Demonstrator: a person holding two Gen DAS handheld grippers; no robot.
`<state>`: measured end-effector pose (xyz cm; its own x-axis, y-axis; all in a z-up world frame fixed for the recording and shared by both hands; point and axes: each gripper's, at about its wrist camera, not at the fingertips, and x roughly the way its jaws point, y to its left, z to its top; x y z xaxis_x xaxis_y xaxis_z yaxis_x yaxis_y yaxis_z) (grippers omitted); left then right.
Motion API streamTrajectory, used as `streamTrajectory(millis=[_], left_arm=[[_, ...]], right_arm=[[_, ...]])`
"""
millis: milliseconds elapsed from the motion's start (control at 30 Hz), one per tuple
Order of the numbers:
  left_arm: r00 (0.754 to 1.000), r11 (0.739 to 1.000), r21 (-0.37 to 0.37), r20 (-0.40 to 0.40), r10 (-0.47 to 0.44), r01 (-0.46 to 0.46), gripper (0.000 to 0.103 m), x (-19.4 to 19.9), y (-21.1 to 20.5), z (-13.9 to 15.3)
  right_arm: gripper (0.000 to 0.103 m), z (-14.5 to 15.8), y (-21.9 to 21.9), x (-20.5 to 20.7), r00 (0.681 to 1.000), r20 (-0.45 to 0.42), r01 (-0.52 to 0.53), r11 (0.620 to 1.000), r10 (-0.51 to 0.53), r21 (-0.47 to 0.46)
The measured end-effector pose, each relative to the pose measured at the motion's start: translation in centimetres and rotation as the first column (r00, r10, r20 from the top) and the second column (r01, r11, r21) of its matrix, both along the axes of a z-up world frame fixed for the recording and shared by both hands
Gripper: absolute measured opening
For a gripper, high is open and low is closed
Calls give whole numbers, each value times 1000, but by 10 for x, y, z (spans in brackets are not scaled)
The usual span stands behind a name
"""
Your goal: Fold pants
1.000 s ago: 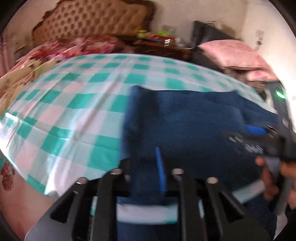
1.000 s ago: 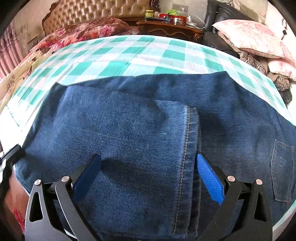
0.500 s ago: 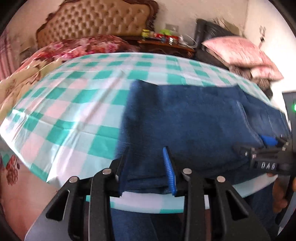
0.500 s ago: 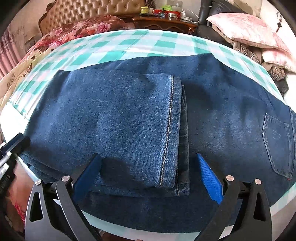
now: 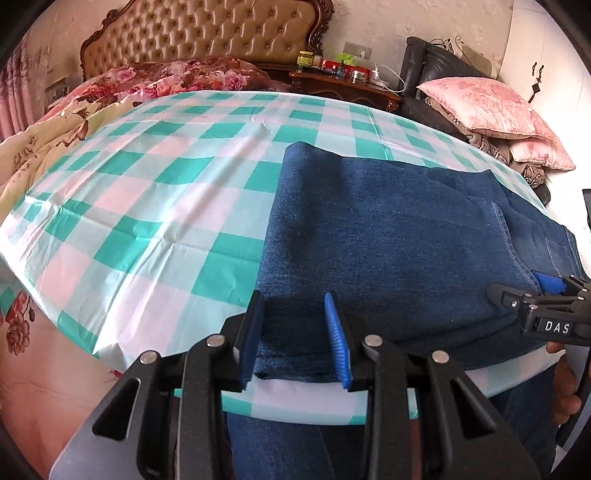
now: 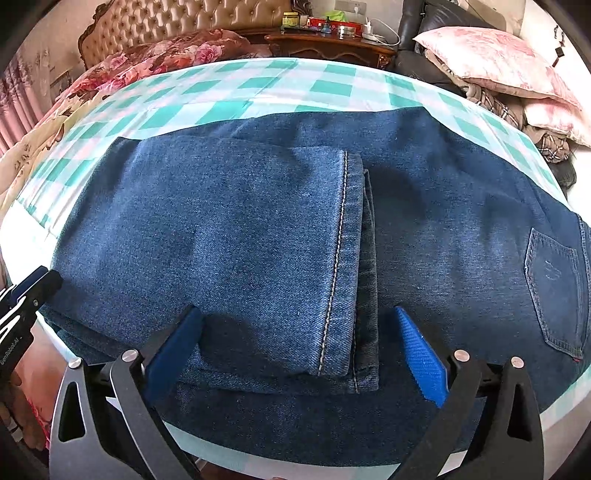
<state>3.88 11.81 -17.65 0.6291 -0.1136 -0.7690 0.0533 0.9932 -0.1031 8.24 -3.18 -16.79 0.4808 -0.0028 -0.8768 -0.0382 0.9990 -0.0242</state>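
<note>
Clearly, I read "DAS" on my right gripper [image 5: 546,286]. The folded pants [image 6: 258,240] lie on the checked tablecloth [image 5: 147,206]; both grippers gape, the left gripper [image 5: 295,339] apparently straddling their near-left corner, hems between the right's fingers.

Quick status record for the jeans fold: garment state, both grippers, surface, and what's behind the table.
garment: blue jeans, leg ends folded over toward the seat, hems stacked on top
back pocket: visible at far right
left gripper: open, fingers astride the folded edge at the near table edge
right gripper: open wide, fingers either side of the hems
surface: green checked tablecloth
background: tufted headboard, pink pillow, cluttered nightstand
</note>
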Motion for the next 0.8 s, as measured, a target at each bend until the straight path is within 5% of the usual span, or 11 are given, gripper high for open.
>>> streamTrajectory(millis=[233,367,533,633,800], left_arm=[[1000,1000,8,7,-7,7,34,-1,-1,-1],[1000,1000,21,5,1,-1,35,2,1,6],[996,999,38,85,-27,24,35,32,0,43],[985,987,84,92,-143,136,35,77,-21,56],[978,978,67,-86,-190,196,35,150,-28,16]], right_arm=[[97,31,19,16,989,137,-52,998,48,27],[89,4,21,36,998,40,-40,999,39,26],[90,3,27,29,997,52,-58,998,59,-20],[90,2,28,28,997,48,-56,998,57,-22],[90,0,28,32,998,46,-51,998,52,-27]])
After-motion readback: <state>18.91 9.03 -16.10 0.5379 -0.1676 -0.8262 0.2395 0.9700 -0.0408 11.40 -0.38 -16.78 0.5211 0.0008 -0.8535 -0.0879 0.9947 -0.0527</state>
